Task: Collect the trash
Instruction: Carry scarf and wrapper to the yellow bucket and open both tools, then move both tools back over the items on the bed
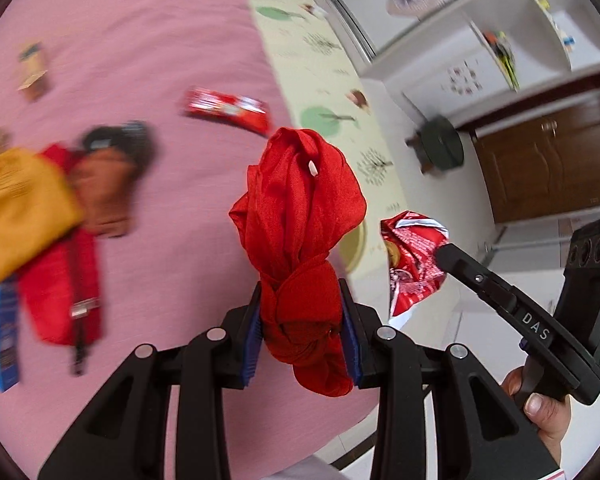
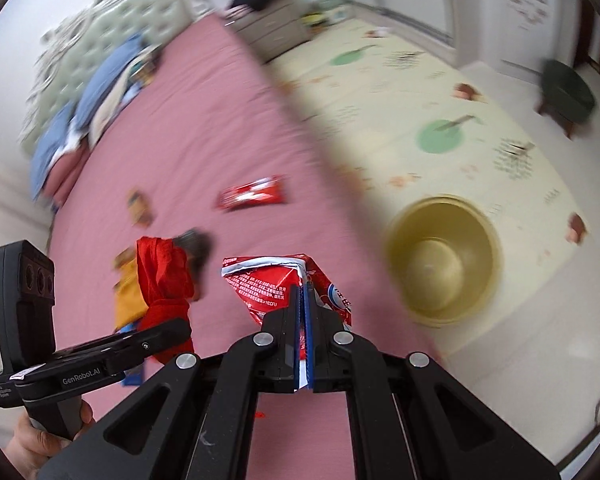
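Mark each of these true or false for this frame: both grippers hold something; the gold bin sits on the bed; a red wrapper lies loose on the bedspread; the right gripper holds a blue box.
1. Both grippers hold something. True: the left gripper is shut on a knotted red cloth, the right gripper on a crumpled red wrapper.
2. The gold bin sits on the bed. False: the gold bin stands on the patterned floor mat beside the bed.
3. A red wrapper lies loose on the bedspread. True: a flat red packet lies on the pink bedspread.
4. The right gripper holds a blue box. False: it holds the crumpled red wrapper.
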Demonstrator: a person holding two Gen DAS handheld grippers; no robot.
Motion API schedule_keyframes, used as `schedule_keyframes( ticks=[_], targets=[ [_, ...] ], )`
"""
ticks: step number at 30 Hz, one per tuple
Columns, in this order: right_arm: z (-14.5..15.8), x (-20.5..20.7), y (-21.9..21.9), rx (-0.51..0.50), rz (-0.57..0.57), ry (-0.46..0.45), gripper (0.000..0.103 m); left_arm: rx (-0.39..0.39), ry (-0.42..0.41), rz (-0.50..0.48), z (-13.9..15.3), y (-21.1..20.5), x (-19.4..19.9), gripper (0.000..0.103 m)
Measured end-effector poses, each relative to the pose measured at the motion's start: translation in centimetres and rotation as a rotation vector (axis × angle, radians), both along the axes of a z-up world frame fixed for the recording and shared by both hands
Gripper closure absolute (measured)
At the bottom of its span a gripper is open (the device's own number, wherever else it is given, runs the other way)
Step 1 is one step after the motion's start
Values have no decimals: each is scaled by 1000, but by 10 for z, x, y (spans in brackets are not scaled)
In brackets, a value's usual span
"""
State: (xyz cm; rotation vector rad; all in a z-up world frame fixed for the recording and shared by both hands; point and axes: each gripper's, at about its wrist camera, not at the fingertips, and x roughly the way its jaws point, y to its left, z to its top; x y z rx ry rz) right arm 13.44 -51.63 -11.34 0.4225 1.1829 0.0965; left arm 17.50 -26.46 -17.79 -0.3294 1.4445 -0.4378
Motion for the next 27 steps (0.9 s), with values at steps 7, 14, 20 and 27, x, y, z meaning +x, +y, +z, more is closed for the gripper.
schedule_keyframes(
  ticks=[7, 14, 20, 27],
  targets=[
    [-20, 3, -95, -19, -151, 19, 101, -15, 27, -125, -34, -113, 24, 68],
    [-21, 12, -150, 29, -249, -2, 81, 17, -44, -176, -28, -178, 46, 26],
    [-15, 17, -167, 49, -284, -14, 56, 45, -27, -146, -22, -170, 61, 15],
    [-3, 24, -132, 75, -224, -28, 56, 53, -41, -112, -4, -128, 54, 15]
  ],
)
